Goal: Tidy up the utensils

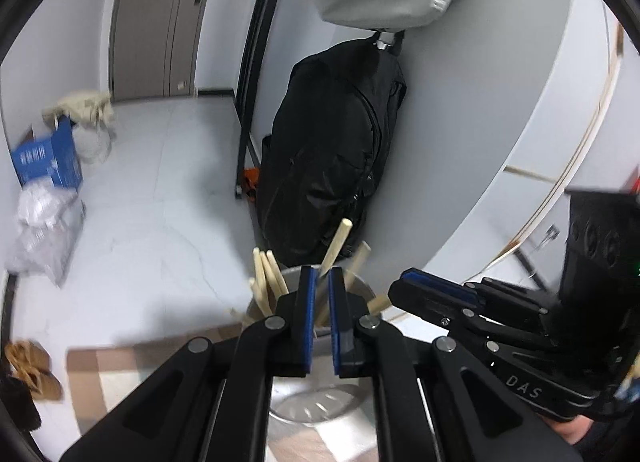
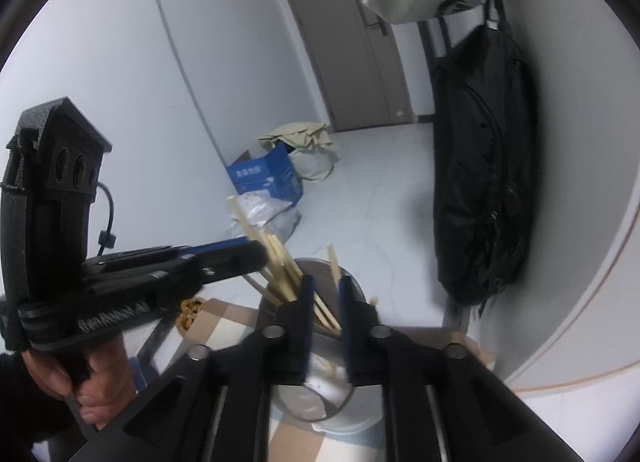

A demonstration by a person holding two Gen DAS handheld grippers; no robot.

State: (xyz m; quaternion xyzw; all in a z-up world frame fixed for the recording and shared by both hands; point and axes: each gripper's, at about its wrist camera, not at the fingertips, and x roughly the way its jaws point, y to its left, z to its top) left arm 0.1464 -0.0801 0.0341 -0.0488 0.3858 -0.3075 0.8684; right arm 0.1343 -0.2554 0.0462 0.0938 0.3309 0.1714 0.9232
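Checked cloth [image 2: 224,322] under steel cup [image 2: 340,402] | white tile floor [image 1: 160,202] | left tool [image 1: 319,282] pinching chopstick [image 1: 338,242] | right tool [image 2: 325,290] parted

We read "DAS" in pale letters on the black arm of the right hand-held gripper [image 1: 416,282]. The blue box [image 2: 267,179] on the floor bears white print, too small for us to read.

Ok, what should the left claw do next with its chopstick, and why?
Probably lower and release. The left claw is shut on one pale wooden chopstick, whose lower end points into the round metal holder with the other chopsticks. The right claw stands open over the same holder.
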